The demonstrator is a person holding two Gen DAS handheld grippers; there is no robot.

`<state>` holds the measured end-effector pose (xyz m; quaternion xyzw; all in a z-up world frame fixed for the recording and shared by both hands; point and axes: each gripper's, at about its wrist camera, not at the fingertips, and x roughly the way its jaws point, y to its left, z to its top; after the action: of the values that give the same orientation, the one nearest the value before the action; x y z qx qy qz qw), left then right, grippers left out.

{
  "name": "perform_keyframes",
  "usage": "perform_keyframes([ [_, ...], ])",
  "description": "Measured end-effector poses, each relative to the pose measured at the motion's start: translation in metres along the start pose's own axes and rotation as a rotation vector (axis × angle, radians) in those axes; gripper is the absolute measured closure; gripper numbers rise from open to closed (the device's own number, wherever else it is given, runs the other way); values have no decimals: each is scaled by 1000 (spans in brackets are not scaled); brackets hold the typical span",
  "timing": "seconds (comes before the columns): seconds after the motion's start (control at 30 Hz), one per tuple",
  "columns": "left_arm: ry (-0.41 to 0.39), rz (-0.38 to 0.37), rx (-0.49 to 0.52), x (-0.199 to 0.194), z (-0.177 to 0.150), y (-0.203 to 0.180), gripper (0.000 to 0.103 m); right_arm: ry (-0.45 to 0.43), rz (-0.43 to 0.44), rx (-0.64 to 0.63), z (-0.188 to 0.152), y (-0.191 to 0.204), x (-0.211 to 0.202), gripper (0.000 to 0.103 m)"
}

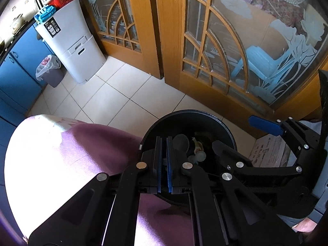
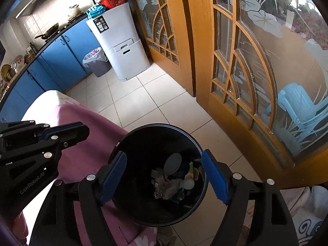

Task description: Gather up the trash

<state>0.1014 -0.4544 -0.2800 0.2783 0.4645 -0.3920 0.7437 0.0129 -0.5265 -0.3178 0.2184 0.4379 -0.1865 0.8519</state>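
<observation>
trash [image 2: 172, 182] is seen lying in the black bin [image 2: 131, 143] beside the purple-covered table [image 2: 86, 143], with the right gripper [image 2: 164, 176] spread wide and empty above it, the left gripper [image 1: 163, 141] closed on nothing.

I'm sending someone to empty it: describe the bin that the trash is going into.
Find the table with the purple cloth in front of the wooden glass doors. The round black bin stands on the tiled floor at its edge, unlined, with scraps inside. The grey bin by the blue cabinets has a plastic liner.
</observation>
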Motion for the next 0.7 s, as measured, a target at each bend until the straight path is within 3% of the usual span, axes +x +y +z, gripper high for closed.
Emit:
perform_keyframes([
  [0.1,-2,4,-6,0,0,1,92,-1,-2,3,0,1,0,29],
  [0.2,-5,22,-20,-1,-1,4,80,-3,-10,5,0,0,-1,29],
  [0.3,-37,114,-50,-4,-2,12,42,-10,-24,23,1,-5,-3,29],
  [0.37,-83,141,-73,-11,-2,19,4,-14,-28,41,2,-11,-4,29],
  [0.43,-134,80,-108,-21,-3,25,3,-19,-36,45,4,-13,-6,29],
  [0.7,-121,102,-56,-19,-3,15,3,-49,-83,25,4,-11,-13,29],
])
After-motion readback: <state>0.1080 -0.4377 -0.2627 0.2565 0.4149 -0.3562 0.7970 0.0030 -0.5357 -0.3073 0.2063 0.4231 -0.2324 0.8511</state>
